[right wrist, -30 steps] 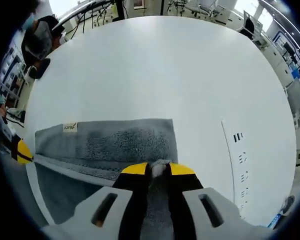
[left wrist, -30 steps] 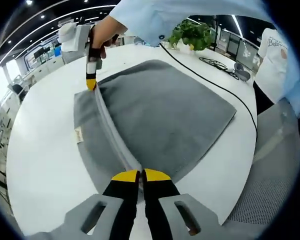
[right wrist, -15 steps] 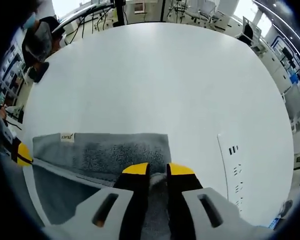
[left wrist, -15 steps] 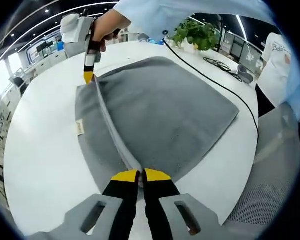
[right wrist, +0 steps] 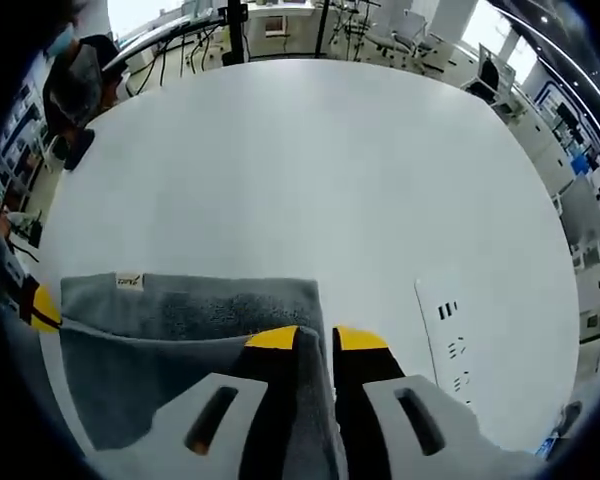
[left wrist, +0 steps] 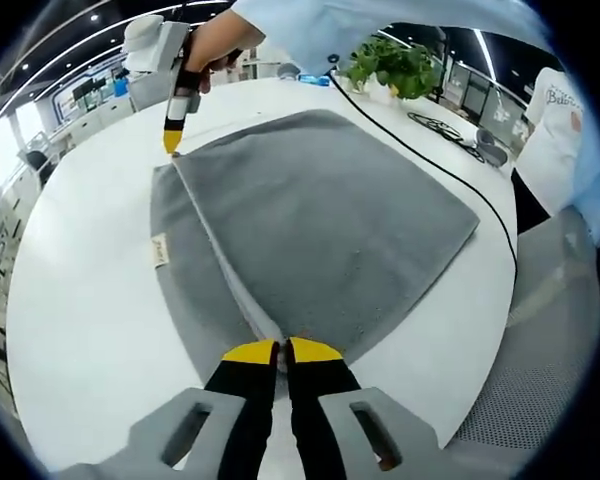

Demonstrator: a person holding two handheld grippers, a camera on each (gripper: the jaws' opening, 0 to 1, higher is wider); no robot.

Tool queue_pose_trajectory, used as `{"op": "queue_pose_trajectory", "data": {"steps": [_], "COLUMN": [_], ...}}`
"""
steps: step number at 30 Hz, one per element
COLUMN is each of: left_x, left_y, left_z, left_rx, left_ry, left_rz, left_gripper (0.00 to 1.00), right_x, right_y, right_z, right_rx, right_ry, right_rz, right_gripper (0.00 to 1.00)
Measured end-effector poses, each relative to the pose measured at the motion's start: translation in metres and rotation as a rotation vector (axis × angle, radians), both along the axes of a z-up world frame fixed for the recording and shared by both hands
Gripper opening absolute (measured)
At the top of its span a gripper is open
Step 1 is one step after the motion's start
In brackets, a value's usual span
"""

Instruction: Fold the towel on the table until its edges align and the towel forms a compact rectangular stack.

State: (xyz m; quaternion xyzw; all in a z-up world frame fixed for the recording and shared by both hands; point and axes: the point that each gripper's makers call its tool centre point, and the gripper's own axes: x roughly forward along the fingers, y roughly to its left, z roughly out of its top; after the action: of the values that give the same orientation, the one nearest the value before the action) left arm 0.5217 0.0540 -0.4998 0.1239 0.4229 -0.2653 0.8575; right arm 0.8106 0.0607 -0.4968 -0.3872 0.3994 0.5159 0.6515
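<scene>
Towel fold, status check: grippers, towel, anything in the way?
Left gripper and right gripper both shut on towel corners. Top layer lifted over lower layer; tag edge uncovered. Black cable lies beside towel, not on it.

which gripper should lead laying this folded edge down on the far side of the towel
Neither alone, I'd judge: the left gripper and right gripper each pinch one corner of the towel, its lifted edge stretched between them.

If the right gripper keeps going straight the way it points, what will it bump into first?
Probably nothing soon. The right gripper is shut on the gray towel, and past the towel's edge the bare white table stretches away; it looks free there, though depth is hard to judge.
</scene>
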Motion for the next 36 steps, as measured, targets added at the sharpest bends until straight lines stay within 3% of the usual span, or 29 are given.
{"op": "queue_pose_trajectory", "data": {"steps": [12, 20, 26, 36], "left_x": [-0.002, -0.004, -0.013, -0.011], "left_y": [0.005, 0.02, 0.03, 0.034], "left_z": [-0.001, 0.0, -0.005, 0.006], "left_rx": [-0.014, -0.04, -0.013, -0.007], "left_ry": [0.02, 0.029, 0.057, 0.027], "left_rz": [0.035, 0.107, 0.115, 0.129], "left_gripper": [0.09, 0.13, 0.13, 0.13], "right_x": [-0.007, -0.005, -0.002, -0.007], "right_y": [-0.007, -0.006, -0.006, -0.009], "right_z": [-0.024, -0.024, -0.023, -0.013], "right_rx": [-0.032, -0.023, -0.019, -0.01], "right_ry": [0.033, 0.033, 0.029, 0.021], "right_rz": [0.005, 0.001, 0.001, 0.002], "right_gripper": [0.11, 0.11, 0.12, 0.11]}}
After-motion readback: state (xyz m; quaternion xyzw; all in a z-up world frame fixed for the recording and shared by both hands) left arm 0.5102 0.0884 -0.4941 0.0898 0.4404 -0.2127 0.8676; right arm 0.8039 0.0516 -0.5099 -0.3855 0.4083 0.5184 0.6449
